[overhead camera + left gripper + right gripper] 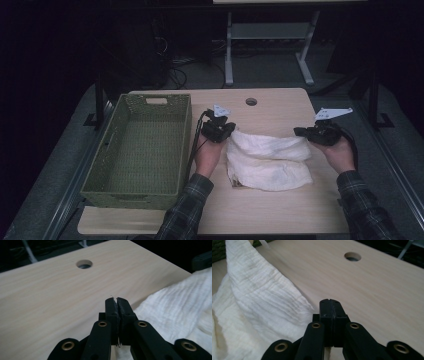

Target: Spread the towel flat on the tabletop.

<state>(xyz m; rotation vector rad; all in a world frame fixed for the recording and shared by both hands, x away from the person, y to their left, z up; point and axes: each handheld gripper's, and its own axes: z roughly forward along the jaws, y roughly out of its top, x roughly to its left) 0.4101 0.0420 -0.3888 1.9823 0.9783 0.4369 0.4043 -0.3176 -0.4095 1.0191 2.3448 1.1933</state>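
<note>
A white crinkled cloth (270, 160) lies folded on the light wooden table (270, 212), its far edge lifted and stretched between both grippers. My left gripper (231, 131) holds the cloth's far left corner. In the left gripper view the jaws (117, 301) are pressed together with white threads showing between them, and the cloth (180, 302) spreads to the right. My right gripper (300, 132) holds the far right corner. Its jaws (329, 302) are also closed, and the cloth (262, 302) rises in a fold to the left.
A green woven basket (187, 130) with nothing in it stands at the table's left, close to my left hand. A round cable hole (251, 101) sits near the far edge. The table's front strip (250, 220) is bare wood. Desk legs and cables stand on the dark floor beyond.
</note>
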